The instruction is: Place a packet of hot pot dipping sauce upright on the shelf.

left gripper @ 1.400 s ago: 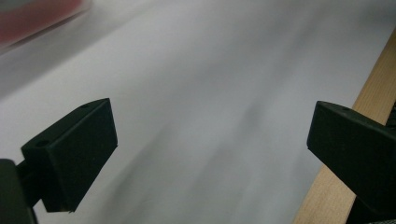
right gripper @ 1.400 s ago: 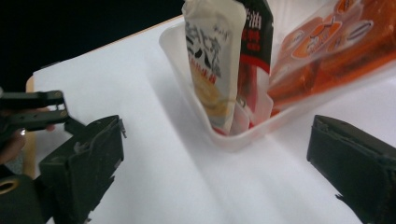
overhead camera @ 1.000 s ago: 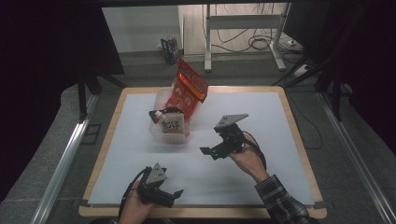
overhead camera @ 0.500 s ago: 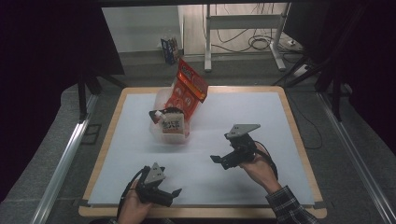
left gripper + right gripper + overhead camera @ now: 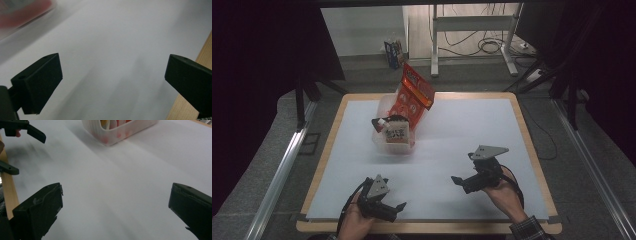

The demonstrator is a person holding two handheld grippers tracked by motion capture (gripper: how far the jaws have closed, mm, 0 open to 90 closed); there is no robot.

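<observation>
A clear plastic tub [image 5: 388,145] is seen left of centre on the table, stuffed with snack packets; a red packet [image 5: 414,97] is propped upright, leaning right.

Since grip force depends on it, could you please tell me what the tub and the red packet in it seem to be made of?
The tub looks like thin translucent plastic: its contents show through its ribbed, milky wall. The red packet appears to be glossy printed plastic film, probably a snack bag, judging by its sheen and crinkled top edge.
</observation>
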